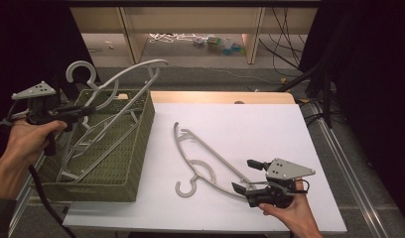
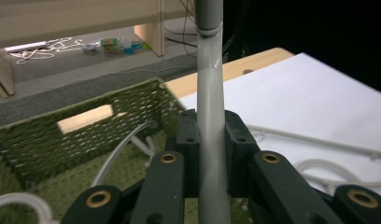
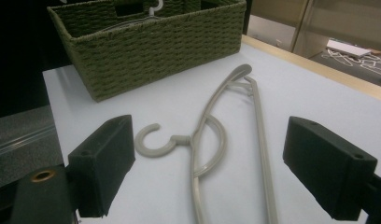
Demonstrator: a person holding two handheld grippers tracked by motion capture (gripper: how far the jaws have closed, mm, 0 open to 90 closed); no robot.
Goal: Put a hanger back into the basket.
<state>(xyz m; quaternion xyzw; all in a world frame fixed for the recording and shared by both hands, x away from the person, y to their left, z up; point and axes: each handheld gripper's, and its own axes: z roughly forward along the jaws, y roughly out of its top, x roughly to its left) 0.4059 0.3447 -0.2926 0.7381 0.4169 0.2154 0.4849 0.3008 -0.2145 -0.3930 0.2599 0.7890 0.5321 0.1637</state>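
My left gripper (image 1: 86, 110) is shut on a grey plastic hanger (image 1: 122, 75) and holds it tilted over the green woven basket (image 1: 141, 148). In the left gripper view the hanger's bar (image 2: 210, 112) runs up between the clamped pads. Other grey hangers (image 1: 91, 144) lie inside the basket. A second grey hanger (image 1: 205, 158) lies flat on the white table top (image 1: 270, 129), hook toward the front. My right gripper (image 1: 245, 176) stands open at that hanger's near end, its pads (image 3: 104, 154) wide apart on either side of it.
The basket fills the table's left side. A wooden strip (image 1: 215, 96) edges the far side. Beyond it stand wooden shelf legs (image 1: 252, 34), floor clutter and cables (image 1: 285, 44). A black frame post (image 1: 329, 94) rises at the right.
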